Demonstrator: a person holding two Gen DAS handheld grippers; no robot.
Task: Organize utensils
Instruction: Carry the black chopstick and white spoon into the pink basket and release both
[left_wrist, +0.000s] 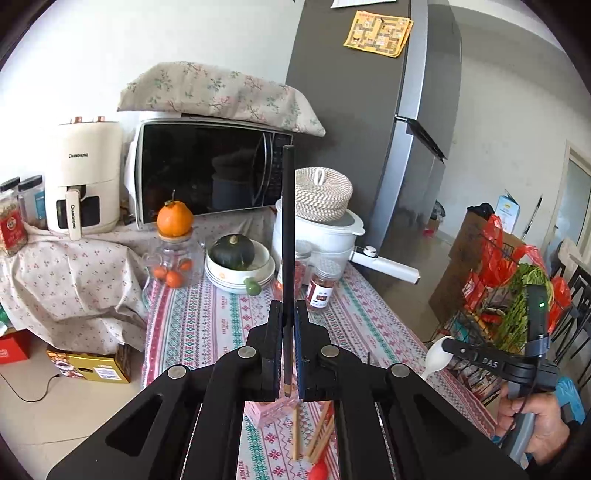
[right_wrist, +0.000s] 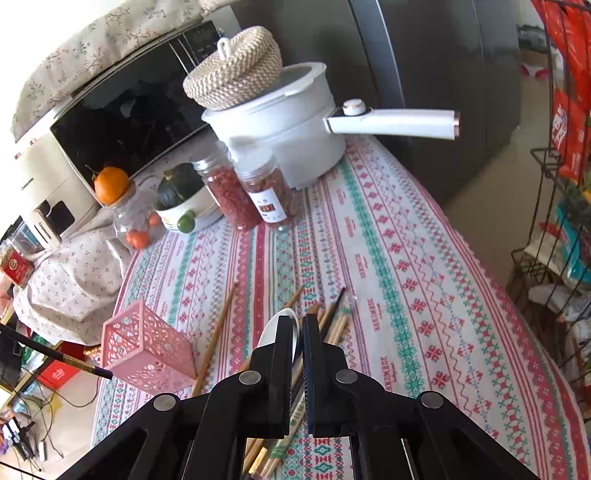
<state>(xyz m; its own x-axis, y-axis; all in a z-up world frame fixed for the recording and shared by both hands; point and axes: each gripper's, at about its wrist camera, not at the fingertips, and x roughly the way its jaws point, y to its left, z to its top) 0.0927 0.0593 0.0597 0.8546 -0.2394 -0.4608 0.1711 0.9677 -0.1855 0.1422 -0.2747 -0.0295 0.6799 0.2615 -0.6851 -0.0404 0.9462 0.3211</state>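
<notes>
Both grippers loaded: left gripper (left_wrist: 289, 314) pinches a black chopstick (left_wrist: 288, 221), right gripper (right_wrist: 300, 321) a white spoon (right_wrist: 275, 334).
Drop each upright into the pink holder (right_wrist: 147, 347), handle ends leading, clear of its rim.

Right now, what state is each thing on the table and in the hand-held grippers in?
Left hand-held gripper: shut on the black chopstick.
Black chopstick: held, lifted off the table.
Right hand-held gripper: shut on the white spoon.
White spoon: held, lifted.
Pink holder: upright on the tablecloth.
Wooden chopsticks: loose, lying flat.
White pot: woven basket on top.
</notes>
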